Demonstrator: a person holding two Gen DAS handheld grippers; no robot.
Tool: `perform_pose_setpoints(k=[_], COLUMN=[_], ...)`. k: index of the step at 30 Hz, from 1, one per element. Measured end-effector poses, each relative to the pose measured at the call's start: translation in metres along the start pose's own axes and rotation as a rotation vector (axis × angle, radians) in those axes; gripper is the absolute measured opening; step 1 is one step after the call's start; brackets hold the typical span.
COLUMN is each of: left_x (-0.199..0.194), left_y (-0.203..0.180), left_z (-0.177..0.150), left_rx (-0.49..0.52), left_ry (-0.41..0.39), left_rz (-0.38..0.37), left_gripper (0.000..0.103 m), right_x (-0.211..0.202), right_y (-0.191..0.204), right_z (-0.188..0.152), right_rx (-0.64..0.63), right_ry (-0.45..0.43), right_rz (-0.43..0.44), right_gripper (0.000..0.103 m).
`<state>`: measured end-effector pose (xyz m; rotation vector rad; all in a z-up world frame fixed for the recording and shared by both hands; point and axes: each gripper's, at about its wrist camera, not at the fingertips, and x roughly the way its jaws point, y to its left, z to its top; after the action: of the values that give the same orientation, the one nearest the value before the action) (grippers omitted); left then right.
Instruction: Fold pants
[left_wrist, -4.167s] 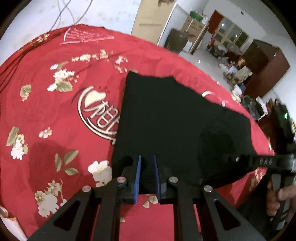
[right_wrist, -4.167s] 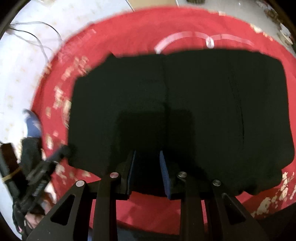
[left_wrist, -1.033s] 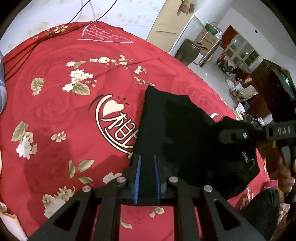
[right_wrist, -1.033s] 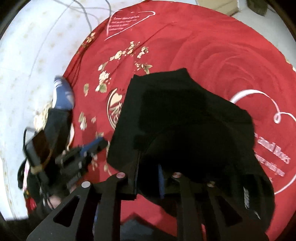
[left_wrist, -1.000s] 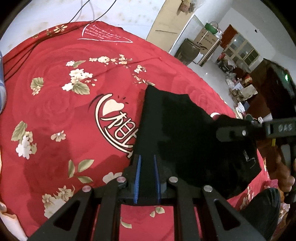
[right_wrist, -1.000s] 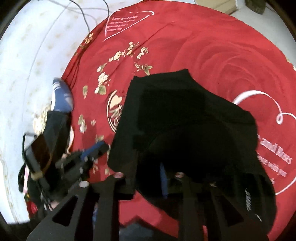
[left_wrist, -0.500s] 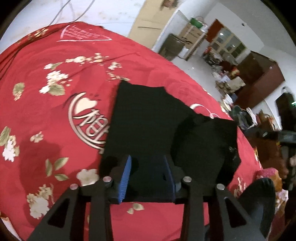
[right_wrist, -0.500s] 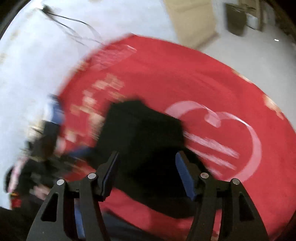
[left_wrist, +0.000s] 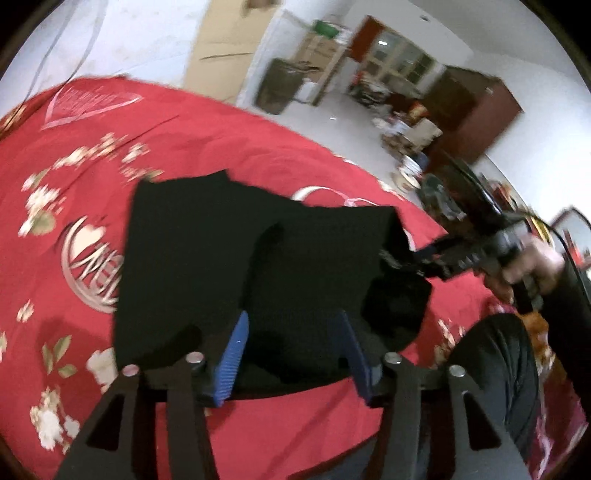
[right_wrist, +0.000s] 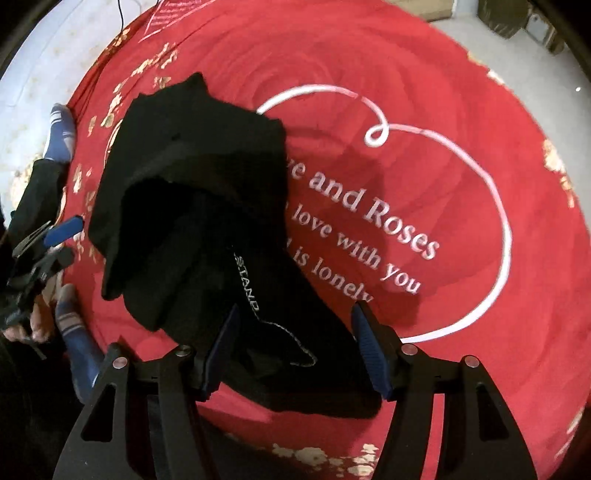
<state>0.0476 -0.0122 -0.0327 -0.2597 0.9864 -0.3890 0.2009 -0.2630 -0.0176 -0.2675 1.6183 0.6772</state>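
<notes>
The black pants (left_wrist: 207, 251) lie folded over in a loose heap on the red cloth (left_wrist: 92, 177). My left gripper (left_wrist: 295, 350) hovers over their near edge. Its jaws are opening, and the fabric lies below them with no pad pressing on it. In the right wrist view the pants (right_wrist: 192, 177) run from upper left down under my right gripper (right_wrist: 295, 343). That gripper is open, and a flap with white lettering (right_wrist: 245, 280) lies between its blue pads, not pinched. A hand (left_wrist: 528, 266) holds the right gripper (left_wrist: 417, 258) at the heap's right edge.
The red cloth (right_wrist: 424, 110) carries gold flowers, a white heart outline and white writing. A person's dark knee (left_wrist: 495, 369) is at the lower right and a foot in a blue sock (right_wrist: 61, 125) at the left. A cabinet (left_wrist: 472, 110) and clutter stand in the room behind.
Both grippers were shut on the pants and have opened and let go. The lifted half now lies dropped over the rest. The right gripper has swung right, and both have drawn back a little.
</notes>
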Motion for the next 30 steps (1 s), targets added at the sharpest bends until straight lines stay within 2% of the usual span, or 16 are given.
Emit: perform_pose_setpoints(k=[2, 4, 5, 6, 8, 9, 10, 12, 15, 20, 23, 27, 28, 30], left_x=[0.007, 0.017, 0.021, 0.027, 0.039, 0.045, 0.049, 0.046, 0.028, -0.009, -0.029, -0.038, -0.039, -0.038], left_y=[-0.017, -0.030, -0.033, -0.035, -0.036, -0.035, -0.034, -0.031, -0.028, 0.005, 0.034, 0.076, 0.086, 0.105], left_z=[-0.001, -0.003, -0.003, -0.004, -0.003, -0.002, -0.001, 0.001, 0.009, 0.029, 0.035, 0.027, 0.023, 0.012], left_rx=[0.059, 0.104, 0.118, 0.129, 0.139, 0.141, 0.141, 0.132, 0.104, -0.030, -0.119, -0.238, -0.268, -0.325], left_ry=[0.009, 0.024, 0.027, 0.032, 0.047, 0.058, 0.068, 0.064, 0.017, -0.073, -0.123, -0.133, -0.136, -0.127], left_rz=[-0.009, -0.008, 0.000, 0.023, 0.086, 0.119, 0.139, 0.107, 0.073, 0.007, -0.001, 0.032, 0.038, 0.055], left_gripper=[0.062, 0.062, 0.062, 0.062, 0.062, 0.055, 0.039, 0.025, 0.013, 0.010, 0.009, 0.008, 0.003, 0.003], right_x=[-0.001, -0.006, -0.010, -0.011, -0.013, -0.014, -0.015, -0.017, -0.030, -0.064, -0.068, -0.047, -0.037, -0.014], right_y=[-0.004, -0.004, -0.004, -0.001, 0.004, 0.006, 0.008, 0.012, 0.019, 0.056, 0.082, 0.116, 0.121, 0.127], right_z=[-0.005, -0.008, -0.010, -0.009, -0.010, -0.011, -0.011, -0.010, -0.009, 0.000, 0.016, 0.047, 0.057, 0.072], right_rx=[0.014, 0.015, 0.017, 0.018, 0.004, 0.000, -0.002, 0.000, 0.008, -0.015, -0.018, 0.018, 0.050, 0.096], right_ry=[-0.007, -0.023, -0.032, -0.039, -0.051, -0.054, -0.058, -0.072, -0.117, -0.223, -0.251, -0.267, -0.268, -0.245], right_rz=[0.047, 0.064, 0.078, 0.097, 0.114, 0.116, 0.117, 0.129, 0.186, 0.307, 0.352, 0.383, 0.384, 0.386], right_gripper=[0.061, 0.042, 0.029, 0.021, 0.014, 0.012, 0.012, 0.008, 0.006, 0.006, 0.006, 0.007, 0.007, 0.016])
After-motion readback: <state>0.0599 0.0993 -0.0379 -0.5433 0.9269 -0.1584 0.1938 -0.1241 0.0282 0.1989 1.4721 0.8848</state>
